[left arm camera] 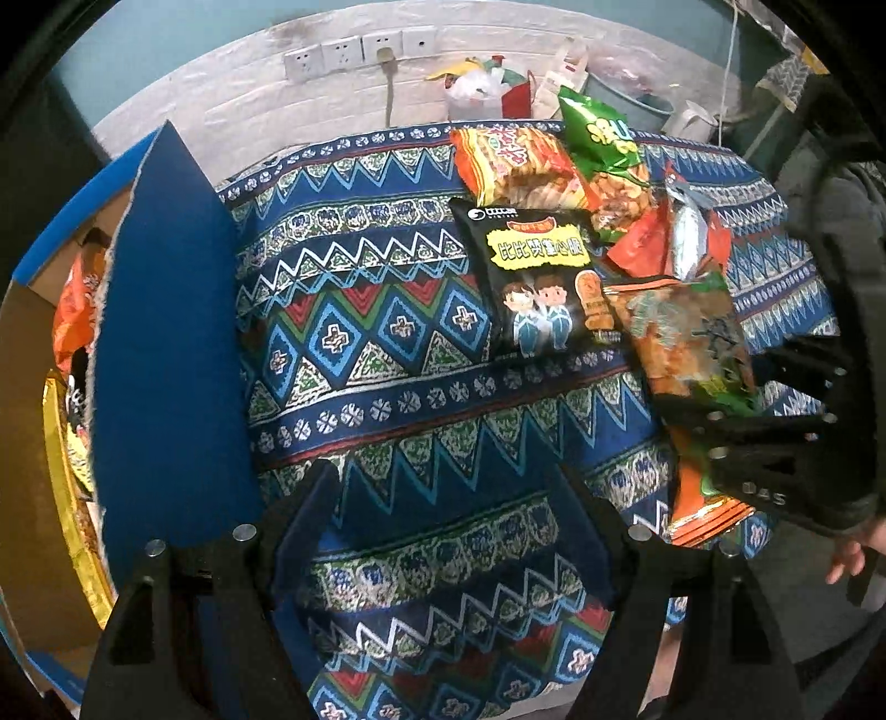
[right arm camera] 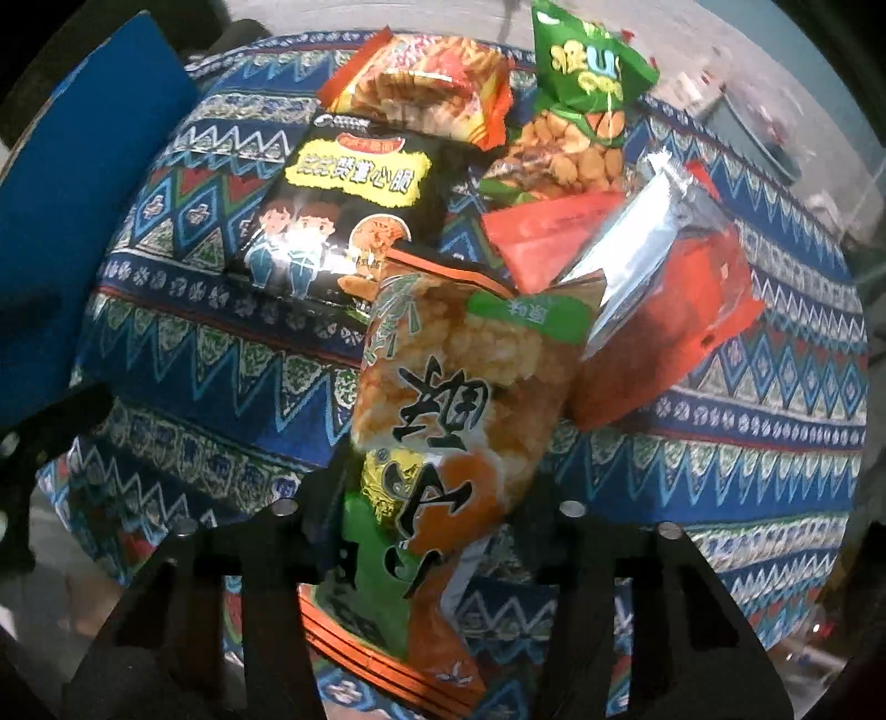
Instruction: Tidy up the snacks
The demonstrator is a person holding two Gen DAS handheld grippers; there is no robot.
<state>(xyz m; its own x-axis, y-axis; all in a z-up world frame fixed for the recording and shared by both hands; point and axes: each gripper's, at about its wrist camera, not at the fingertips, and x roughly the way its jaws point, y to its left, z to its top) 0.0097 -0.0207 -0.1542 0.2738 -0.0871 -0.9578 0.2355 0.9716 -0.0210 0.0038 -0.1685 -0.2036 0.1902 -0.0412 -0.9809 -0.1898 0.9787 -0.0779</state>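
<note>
My right gripper (right arm camera: 426,515) is shut on an orange-and-green rice cracker bag (right arm camera: 459,387), which is lifted over the patterned tablecloth (right arm camera: 747,443); the bag also shows in the left wrist view (left arm camera: 692,354) held by the right gripper (left arm camera: 775,443). Behind it lie a black snack bag (right arm camera: 338,216), an orange cracker bag (right arm camera: 426,83), a green peanut bag (right arm camera: 581,94) and a red-and-silver bag (right arm camera: 653,266). My left gripper (left arm camera: 443,509) is open and empty above the cloth, beside a blue cardboard box (left arm camera: 166,360).
The open box on the left holds several snack bags (left arm camera: 75,310). A white brick wall with sockets (left arm camera: 354,52) stands behind the table, with bags and a bucket (left arm camera: 631,99) at its far edge.
</note>
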